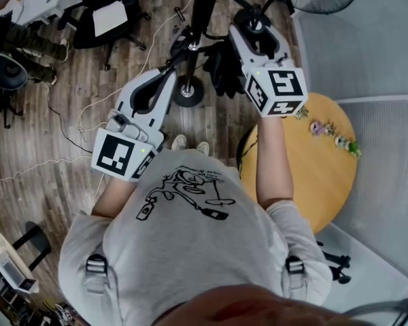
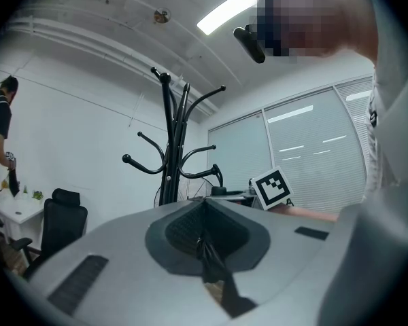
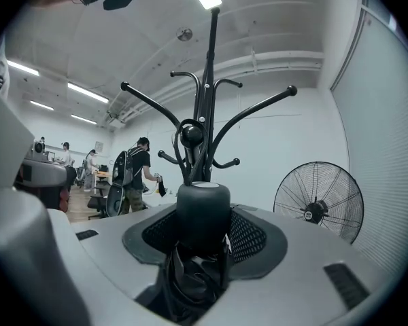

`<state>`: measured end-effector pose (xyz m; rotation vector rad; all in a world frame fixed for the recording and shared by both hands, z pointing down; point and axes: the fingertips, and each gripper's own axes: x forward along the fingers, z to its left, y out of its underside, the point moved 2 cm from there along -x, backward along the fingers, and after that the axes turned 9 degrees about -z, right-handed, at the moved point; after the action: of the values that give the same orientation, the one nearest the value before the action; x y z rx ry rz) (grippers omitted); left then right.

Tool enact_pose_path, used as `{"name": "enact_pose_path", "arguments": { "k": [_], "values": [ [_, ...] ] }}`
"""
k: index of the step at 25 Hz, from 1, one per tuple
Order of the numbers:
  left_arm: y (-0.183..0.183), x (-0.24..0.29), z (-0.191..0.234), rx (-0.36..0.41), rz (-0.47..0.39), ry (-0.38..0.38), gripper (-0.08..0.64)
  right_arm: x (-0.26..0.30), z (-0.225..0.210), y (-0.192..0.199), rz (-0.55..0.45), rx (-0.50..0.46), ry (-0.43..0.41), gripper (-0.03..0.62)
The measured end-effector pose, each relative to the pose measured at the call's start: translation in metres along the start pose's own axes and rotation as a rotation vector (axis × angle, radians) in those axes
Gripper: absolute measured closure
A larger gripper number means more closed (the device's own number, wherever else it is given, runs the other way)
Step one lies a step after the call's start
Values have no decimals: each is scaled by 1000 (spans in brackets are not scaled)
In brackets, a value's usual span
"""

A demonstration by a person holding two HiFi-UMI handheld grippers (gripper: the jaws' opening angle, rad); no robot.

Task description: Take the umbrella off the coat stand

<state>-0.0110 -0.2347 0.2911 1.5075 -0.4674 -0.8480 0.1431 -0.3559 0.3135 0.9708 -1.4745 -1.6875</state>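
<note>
Head view: my right gripper (image 1: 248, 22) holds the folded black fabric umbrella (image 1: 224, 66), hanging upright just beside the black metal coat stand (image 1: 204, 5). Left gripper view: my left gripper (image 2: 202, 240) is pinched on a thin black strap (image 2: 214, 270). Right gripper view: jaws wide, clamping the umbrella; the stand is straight ahead.

The folded black umbrella (image 3: 202, 209) sat clamped by its stubby cylindrical end in the right gripper's (image 3: 202, 240) jaws, crumpled fabric bunched beneath. Behind it rose the black coat stand (image 3: 205, 114), its curved, knob-tipped hooks spreading. The left gripper's (image 2: 204, 243) jaws pinched a thin dark strap (image 2: 214, 277).
</note>
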Motion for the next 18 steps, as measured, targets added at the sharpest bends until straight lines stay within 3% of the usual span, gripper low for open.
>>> {"name": "enact_pose_path", "arguments": {
  "k": [18],
  "values": [
    [2, 10, 2, -6, 9, 21, 552, -31, -2, 2, 22, 13, 13, 376]
  ]
}}
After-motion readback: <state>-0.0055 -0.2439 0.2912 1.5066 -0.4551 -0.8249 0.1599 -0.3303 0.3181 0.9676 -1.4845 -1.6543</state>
